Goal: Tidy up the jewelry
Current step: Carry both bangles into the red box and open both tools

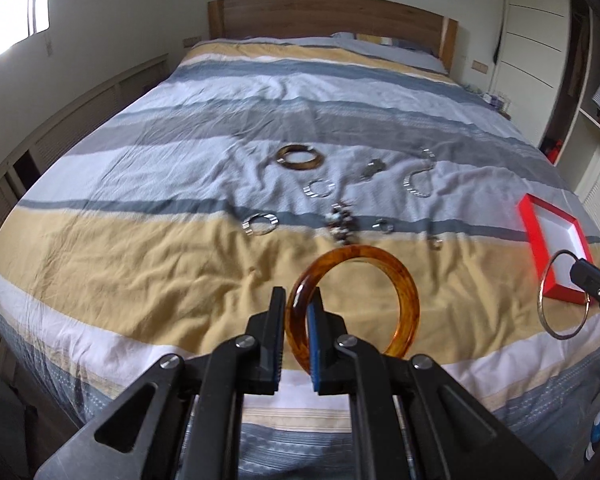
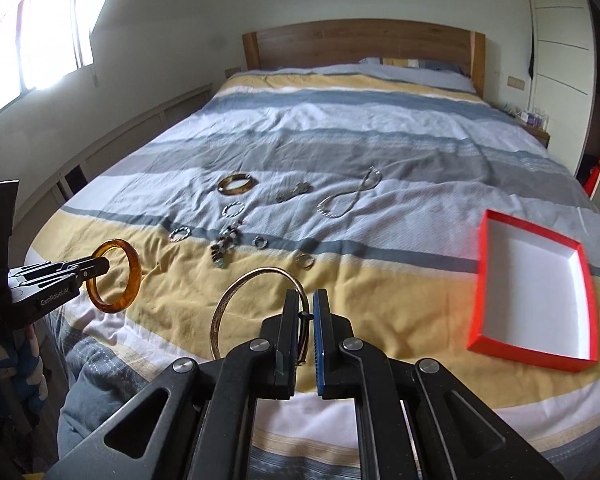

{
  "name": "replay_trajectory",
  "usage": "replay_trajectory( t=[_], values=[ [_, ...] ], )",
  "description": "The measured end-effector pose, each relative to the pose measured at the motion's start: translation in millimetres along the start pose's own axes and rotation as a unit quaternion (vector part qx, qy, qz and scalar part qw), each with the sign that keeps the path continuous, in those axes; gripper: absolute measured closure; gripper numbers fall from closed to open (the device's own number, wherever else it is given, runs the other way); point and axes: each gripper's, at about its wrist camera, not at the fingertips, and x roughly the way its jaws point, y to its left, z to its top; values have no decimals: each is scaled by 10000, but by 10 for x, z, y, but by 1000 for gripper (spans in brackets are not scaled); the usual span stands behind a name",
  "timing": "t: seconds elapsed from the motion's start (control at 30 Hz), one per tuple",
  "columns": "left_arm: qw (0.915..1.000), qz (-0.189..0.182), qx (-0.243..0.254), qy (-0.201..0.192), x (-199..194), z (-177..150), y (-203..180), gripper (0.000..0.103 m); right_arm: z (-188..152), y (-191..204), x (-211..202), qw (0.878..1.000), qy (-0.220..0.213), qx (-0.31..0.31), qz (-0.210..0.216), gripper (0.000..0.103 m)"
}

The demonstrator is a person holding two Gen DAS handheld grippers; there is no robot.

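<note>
Right wrist view: fingers (image 2: 288, 320) hide thin bangle's (image 2: 236, 292) rim.

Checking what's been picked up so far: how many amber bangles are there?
2. One amber bangle is clamped upright in the left gripper, above the bed's near end. The other lies flat farther up the bed, apart from the red box. None seem hidden.

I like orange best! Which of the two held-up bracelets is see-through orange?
The amber bangle in the left gripper. The right gripper holds a thin silver bangle.
</note>
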Motion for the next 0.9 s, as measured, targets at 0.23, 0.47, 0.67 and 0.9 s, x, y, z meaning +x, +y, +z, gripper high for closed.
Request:
replay_trajectory(
  t=[0.23,0.47,0.67,0.9],
  values=[
    [9965,-646,514,-98,-48,306,-940,94,60,-770,-310,9984,-274,227,-429,96],
    [9844,-1395,1076,29,259,683,-2101,94,232,-1730,-288,9926,-264,378,-1120,96],
    [9720,-1732,1583,157,685,837,-3032,94,321,-2472,36,9867,-77,630,-1498,96],
    [9577,-1854,2165,389,1239,809,-3886,94,279,-3153,524,9804,304,807,-1771,96]
  ],
)
